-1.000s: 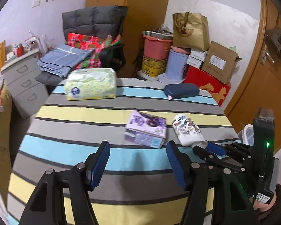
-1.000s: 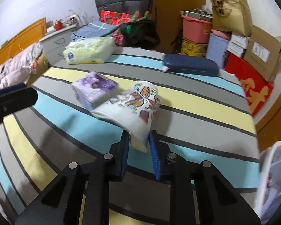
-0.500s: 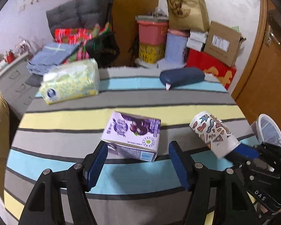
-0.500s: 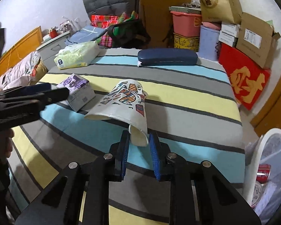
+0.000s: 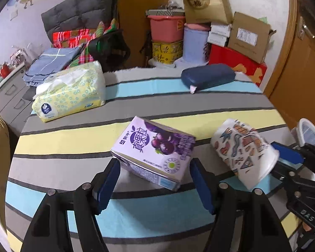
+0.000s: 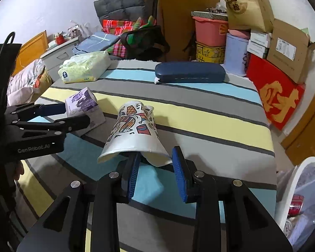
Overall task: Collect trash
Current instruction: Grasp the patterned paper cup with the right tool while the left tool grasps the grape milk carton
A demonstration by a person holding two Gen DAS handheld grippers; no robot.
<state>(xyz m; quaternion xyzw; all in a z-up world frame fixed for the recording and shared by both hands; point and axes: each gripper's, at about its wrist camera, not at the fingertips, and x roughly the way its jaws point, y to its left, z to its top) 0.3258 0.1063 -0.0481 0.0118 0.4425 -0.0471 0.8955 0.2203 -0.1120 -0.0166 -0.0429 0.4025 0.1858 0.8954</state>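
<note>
Spread wide on the left gripper, with blue pads flanking the near end of the purple rectangular cardboard juice carton and apparently clear of both its sides. Lined up this way, by the look of it, to close across the carton's narrow width. Lying flat and skewed on the striped round table, near its front edge.

Parted too on the right gripper, with blue pads either side of the crushed mouth of the white patterned paper cup. Seemingly one pad tucked inside the rim and the other at its outer edge; hard to tell whether gripping or merely propping. Tipped base-forward, off the cloth, just right of the carton.

Farther right of the carton, past the table edge: a white plastic waste bin with rubbish already inside, probably the destination for both pieces. Behind the carton to the left, a yellow soft tissue pack; behind it to the right, a dark blue oblong case, neither looking like trash.
</note>
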